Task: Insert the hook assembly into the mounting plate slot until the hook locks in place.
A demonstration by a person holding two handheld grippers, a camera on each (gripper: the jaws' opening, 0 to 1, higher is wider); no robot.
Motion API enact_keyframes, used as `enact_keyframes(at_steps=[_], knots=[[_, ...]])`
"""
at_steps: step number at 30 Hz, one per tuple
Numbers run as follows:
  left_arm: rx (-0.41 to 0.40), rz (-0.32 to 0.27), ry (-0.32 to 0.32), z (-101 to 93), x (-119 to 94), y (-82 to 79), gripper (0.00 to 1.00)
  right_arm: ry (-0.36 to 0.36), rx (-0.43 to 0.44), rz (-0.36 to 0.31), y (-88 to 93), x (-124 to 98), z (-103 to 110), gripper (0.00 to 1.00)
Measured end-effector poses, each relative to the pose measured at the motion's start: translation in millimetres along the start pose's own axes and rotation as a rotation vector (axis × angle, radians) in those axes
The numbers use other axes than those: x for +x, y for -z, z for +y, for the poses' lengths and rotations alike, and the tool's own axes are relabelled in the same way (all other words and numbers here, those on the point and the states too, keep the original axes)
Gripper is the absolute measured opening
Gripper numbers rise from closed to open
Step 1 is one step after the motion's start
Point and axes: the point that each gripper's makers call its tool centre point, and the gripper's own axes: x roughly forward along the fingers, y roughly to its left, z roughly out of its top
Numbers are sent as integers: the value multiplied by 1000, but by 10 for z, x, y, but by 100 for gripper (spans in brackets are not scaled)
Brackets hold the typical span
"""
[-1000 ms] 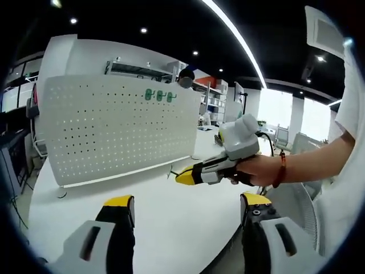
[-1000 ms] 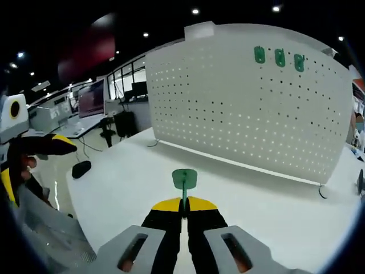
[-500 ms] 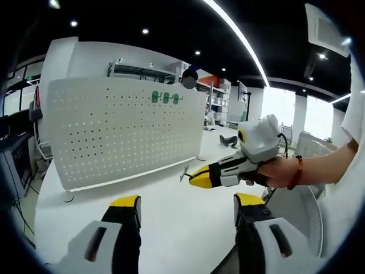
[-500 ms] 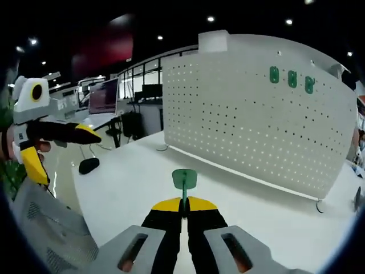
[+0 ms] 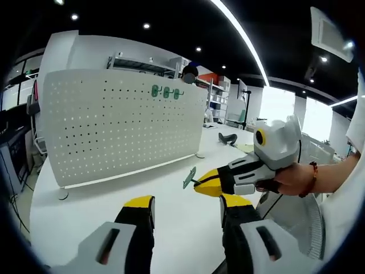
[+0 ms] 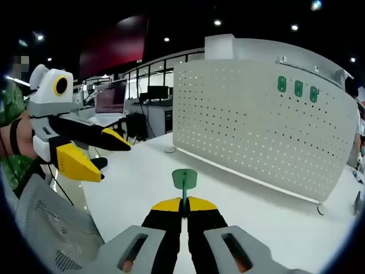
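A white perforated mounting plate stands upright on the white table, with three green hooks seated near its upper edge. My right gripper is shut on the thin stem of a green hook assembly, whose flat head points toward the plate. In the left gripper view the same right gripper comes in from the right, with the hook at its tip, over the table in front of the plate. My left gripper is open with nothing between its fingers; it also appears at the left of the right gripper view.
A black computer mouse lies on the far side of the table. A mesh chair back stands by the table's near edge. Desks, monitors and shelving fill the room behind. A person's hand holds the right gripper.
The right gripper with the hook has come closer to the left gripper and lower in that view. The left gripper's jaws have narrowed somewhat. Both cameras have shifted slightly.
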Motion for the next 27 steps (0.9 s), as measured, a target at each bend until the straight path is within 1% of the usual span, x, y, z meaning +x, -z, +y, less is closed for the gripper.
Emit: enact_keyframes(at_steps=[2, 5, 6, 8, 9, 10, 15, 17, 19, 20, 22, 25, 26, 27], knots=[[3, -2, 9, -14, 34, -7, 40, -3, -27, 8, 2, -1, 45, 1], [13, 18, 18, -37, 92, 4, 35, -11, -29, 2, -2, 0, 86, 1], [17, 20, 16, -42, 101, 0, 33, -15, -20, 1, -7, 5, 99, 1], [17, 18, 13, -44, 115, -17, 26, -18, -34, 4, -16, 20, 127, 1], [-5, 20, 21, -47, 134, -22, 23, -20, -36, 5, -21, 23, 134, 1], [-9, 22, 26, -48, 149, -24, 21, -21, -38, 4, -26, 24, 139, 1], [-3, 22, 24, -33, 211, -73, 20, -24, -83, 5, -82, 23, 196, 1], [10, 20, 33, -52, 227, -100, 18, -32, -82, 1, -102, 36, 213, 1], [8, 25, 22, -23, 243, -106, 15, -36, -88, 6, -109, 56, 232, 1], [-13, 24, 11, 4, 251, -113, 14, -39, -93, 6, -112, 61, 242, 1], [-5, 26, 10, 20, 257, -121, 14, -39, -104, 9, -121, 68, 257, 1], [8, 31, 5, 47, 262, -135, 13, -36, -150, 19, -124, 69, 277, 1], [9, 37, 9, 43, 265, -132, 13, -32, -191, 30, -121, 69, 274, 1], [16, 42, 11, 41, 265, -127, 13, -29, -200, 38, -117, 68, 280, 1]])
